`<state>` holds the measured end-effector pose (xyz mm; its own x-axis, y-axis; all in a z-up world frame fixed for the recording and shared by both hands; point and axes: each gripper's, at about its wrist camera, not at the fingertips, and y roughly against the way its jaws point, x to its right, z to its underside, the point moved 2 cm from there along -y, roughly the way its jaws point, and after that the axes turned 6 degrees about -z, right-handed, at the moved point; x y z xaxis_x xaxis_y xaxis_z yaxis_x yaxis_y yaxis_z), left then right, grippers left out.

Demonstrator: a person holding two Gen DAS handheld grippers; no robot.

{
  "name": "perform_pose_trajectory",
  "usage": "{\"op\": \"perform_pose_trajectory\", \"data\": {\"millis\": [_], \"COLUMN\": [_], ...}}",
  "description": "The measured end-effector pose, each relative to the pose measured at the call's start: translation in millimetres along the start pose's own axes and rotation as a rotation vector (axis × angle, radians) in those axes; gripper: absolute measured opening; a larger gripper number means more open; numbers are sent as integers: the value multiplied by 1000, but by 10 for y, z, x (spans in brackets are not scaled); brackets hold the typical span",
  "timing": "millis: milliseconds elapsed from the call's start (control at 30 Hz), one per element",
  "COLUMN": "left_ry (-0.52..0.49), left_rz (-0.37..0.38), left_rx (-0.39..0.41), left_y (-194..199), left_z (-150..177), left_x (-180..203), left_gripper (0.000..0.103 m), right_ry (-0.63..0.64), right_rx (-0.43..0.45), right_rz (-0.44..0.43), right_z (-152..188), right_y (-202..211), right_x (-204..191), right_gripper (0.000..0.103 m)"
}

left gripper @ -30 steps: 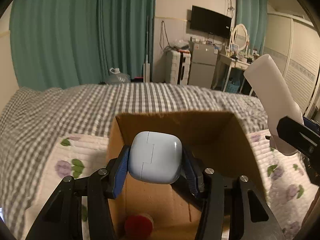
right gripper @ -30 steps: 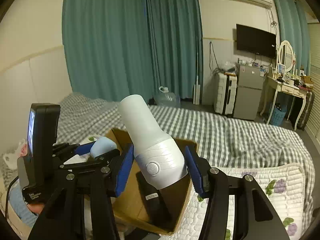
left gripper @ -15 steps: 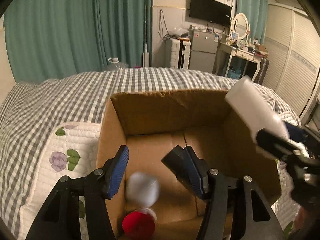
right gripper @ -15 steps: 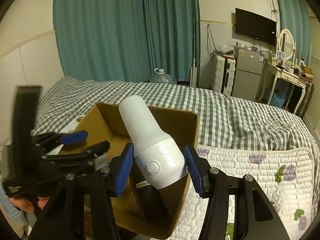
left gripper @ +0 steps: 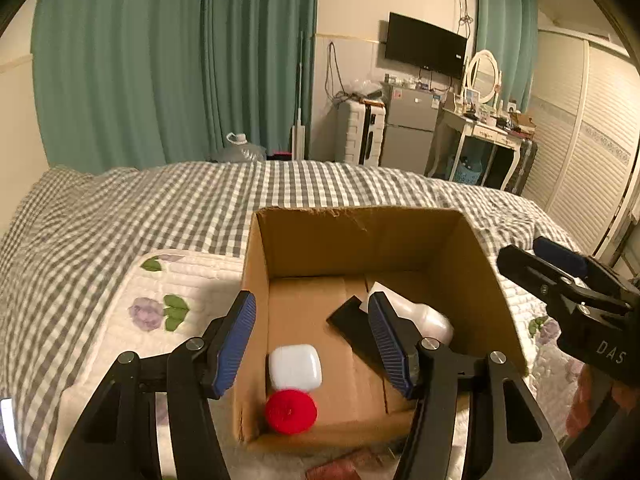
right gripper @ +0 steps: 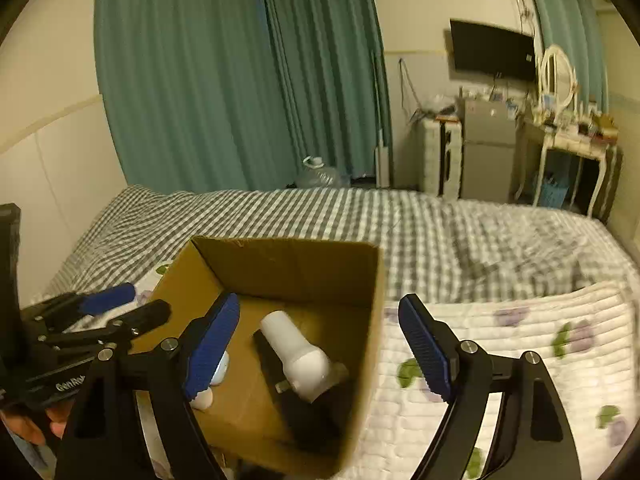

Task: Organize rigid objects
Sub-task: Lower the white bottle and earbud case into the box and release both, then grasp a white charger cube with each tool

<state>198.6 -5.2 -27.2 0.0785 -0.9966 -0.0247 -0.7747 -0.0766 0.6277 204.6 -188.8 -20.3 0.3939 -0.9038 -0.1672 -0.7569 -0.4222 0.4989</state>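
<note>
Bed with grey gingham cover fills the middle band of both views; a white quilted floral pad lies on it at lower left of the left wrist view. Cardboard box sits open-topped on the pad, lower centre in both views. Inside it, from largest down: white bottle-shaped item lying on its side toward the box's right wall, resting across a black flat object; white rounded case on the box floor near the front left corner; red round object just below the case in the frame, touching or nearly so. Left gripper stands spread above the box, nothing between its blue pads; its jaws have just been opening, and the case lies free below. Right gripper is likewise spread wide over the box's right wall, jaws just opened, bottle-shaped item lying loose beneath. Risks, as judged: the bottle-shaped item looks blurred and sits propped on the black object, so it may roll into the case. The right gripper's left finger hangs inside the box, the other outside, straddling the wall; a careless withdrawal could catch the cardboard rim and tip or drag the light box across the soft pad.
</note>
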Motion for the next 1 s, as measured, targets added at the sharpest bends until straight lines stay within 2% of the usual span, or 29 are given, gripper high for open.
{"op": "perform_pose_trajectory", "data": {"millis": [200,433,633,700,867,1000], "left_ry": [-10,-1,3,-1,-53,-74], "left_rz": [5,-19,-43,-45,-57,-79], "left_rx": [7,-35,-99,-125,-199,-203], "left_y": [429,684,609,538,306,232], "left_z": [156,480,959,1107,1403,1464], "left_x": [2,-58,-62,-40,60,72], "left_gripper": [66,66,67,67,67,67], "right_ry": [44,98,87,106,193,228], "right_rx": [5,-44,-177,-264,-382,-430], "right_rz": [24,47,2,11,-8,-18], "right_z": [26,273,911,1161,1486,1626], "right_y": [518,815,586,382,87,-85], "right_x": [-154,-312,-288,-302,-423,-485], "right_gripper": [87,90,90,90,90,90]}}
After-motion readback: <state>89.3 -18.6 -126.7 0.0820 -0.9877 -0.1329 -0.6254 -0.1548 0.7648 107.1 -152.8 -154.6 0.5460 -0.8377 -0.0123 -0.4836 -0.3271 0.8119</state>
